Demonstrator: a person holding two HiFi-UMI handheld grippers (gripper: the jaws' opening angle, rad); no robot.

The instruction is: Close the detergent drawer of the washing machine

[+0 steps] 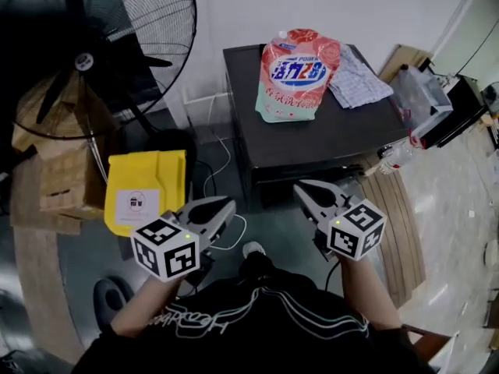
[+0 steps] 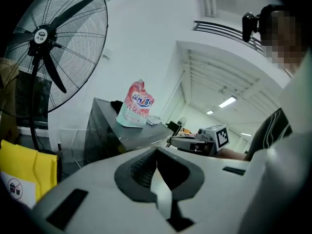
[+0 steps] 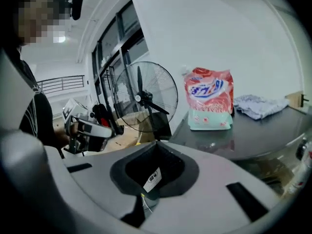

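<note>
While I hold my left gripper (image 1: 228,206) and right gripper (image 1: 300,187) low before the dark washing machine (image 1: 327,142), both pairs of jaws sit together, empty; its drawer I cannot make out.

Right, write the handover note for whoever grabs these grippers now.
Left gripper: tongs shut, empty, held low in front of the washing machine, touching nothing.
Right gripper: tongs shut, empty, beside it, also clear of the machine.
On the machine's top: detergent pouch upright, cloth to its right.
Detergent drawer: not visible in any view, so open or closed cannot be told.
Done: nothing evident. Left: find the drawer, probably on the front, and push it in.
</note>
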